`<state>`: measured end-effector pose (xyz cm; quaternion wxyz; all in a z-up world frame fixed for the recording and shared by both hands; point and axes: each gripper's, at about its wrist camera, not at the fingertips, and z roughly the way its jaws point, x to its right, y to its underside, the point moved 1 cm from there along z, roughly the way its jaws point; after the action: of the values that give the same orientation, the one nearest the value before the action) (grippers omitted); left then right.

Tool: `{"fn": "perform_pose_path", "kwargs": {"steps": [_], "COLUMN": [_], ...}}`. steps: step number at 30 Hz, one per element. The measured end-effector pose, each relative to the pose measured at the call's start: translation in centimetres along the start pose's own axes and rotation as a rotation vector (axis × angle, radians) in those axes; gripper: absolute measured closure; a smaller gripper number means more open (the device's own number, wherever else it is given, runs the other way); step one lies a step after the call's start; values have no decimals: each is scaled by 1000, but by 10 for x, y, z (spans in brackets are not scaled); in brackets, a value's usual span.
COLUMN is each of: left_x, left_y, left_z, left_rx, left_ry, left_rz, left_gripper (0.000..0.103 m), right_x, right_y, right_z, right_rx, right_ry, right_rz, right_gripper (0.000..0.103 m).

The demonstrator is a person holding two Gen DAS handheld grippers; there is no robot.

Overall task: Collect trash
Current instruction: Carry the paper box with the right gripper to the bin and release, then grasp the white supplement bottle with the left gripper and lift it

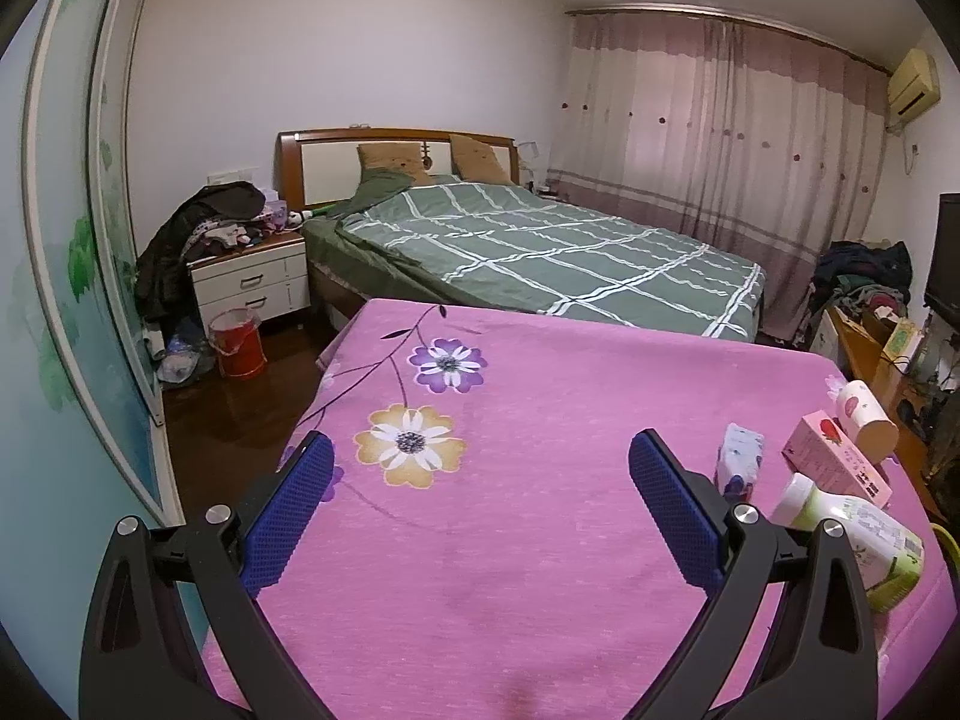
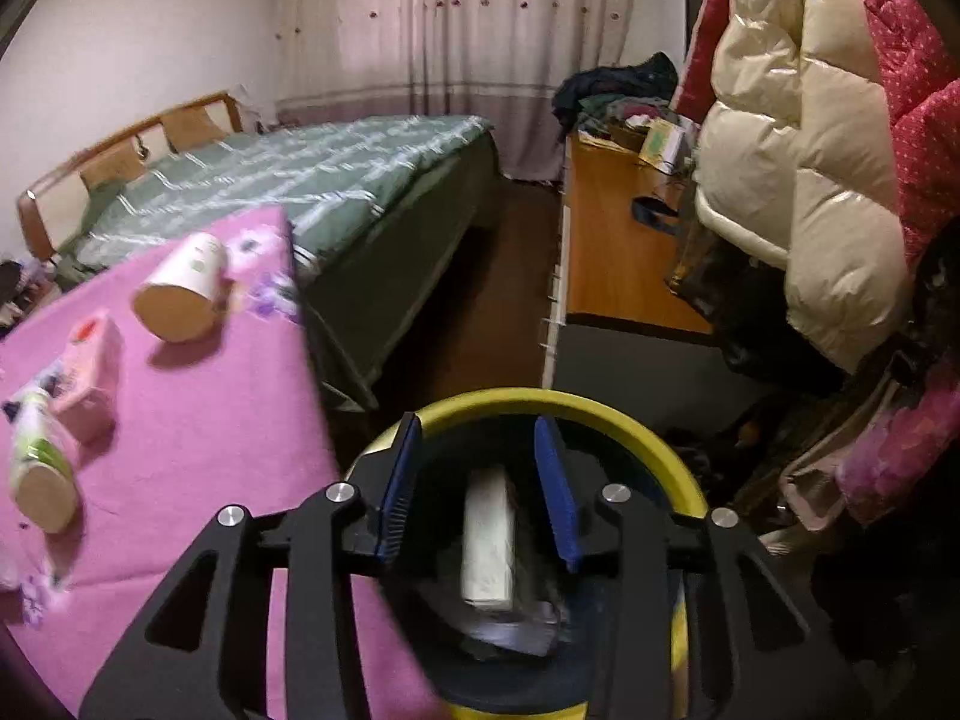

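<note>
Trash lies on the pink flowered cloth [image 1: 510,510]: a paper cup on its side [image 1: 867,414], a pink carton [image 1: 837,459], a white and green bottle [image 1: 858,534] and a small blue-white wrapper [image 1: 739,461]. My left gripper [image 1: 480,462] is open and empty above the cloth, left of the trash. My right gripper [image 2: 480,468] is open above a yellow-rimmed bin [image 2: 660,438]; a white carton [image 2: 489,540] lies inside it, free of the fingers. The right wrist view also shows the cup [image 2: 183,288], pink carton [image 2: 87,372] and bottle [image 2: 39,450].
A bed with a green checked cover [image 1: 540,252] stands behind the pink surface. A nightstand piled with clothes [image 1: 252,276] and a red bucket [image 1: 237,342] are at the left. A wooden desk [image 2: 618,240] and hanging puffy coats [image 2: 810,150] are at the right.
</note>
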<state>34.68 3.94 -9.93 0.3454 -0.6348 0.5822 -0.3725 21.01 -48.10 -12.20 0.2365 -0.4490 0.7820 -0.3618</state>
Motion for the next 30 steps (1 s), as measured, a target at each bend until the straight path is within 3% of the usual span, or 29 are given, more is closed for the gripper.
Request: {"fn": "perform_pose_path", "kwargs": {"steps": [6, 11, 17, 21, 25, 27, 30], "left_x": [10, 24, 47, 73, 93, 95, 94], "left_y": [1, 5, 13, 31, 51, 61, 76], "left_z": [-4, -9, -38, -56, -70, -73, -79], "left_rx": [0, -18, -49, -124, -216, -281, -344], "left_ry": [48, 95, 256, 424, 523, 517, 496], "left_rz": [25, 52, 84, 154, 203, 165, 10], "left_gripper": [6, 6, 6, 6, 6, 6, 6], "right_x": [-61, -89, -83, -90, -97, -98, -98], "right_y": [-10, -10, -13, -12, -10, -9, -9], "right_z": [-7, 7, 7, 6, 1, 1, 1], "right_rx": [163, 201, 205, 215, 239, 243, 241], "right_ry": [-148, -156, -145, -128, -112, -109, -109], "right_rz": [-18, -35, 5, -32, -70, -76, -75], "right_gripper": [57, 57, 55, 55, 50, 49, 49]}}
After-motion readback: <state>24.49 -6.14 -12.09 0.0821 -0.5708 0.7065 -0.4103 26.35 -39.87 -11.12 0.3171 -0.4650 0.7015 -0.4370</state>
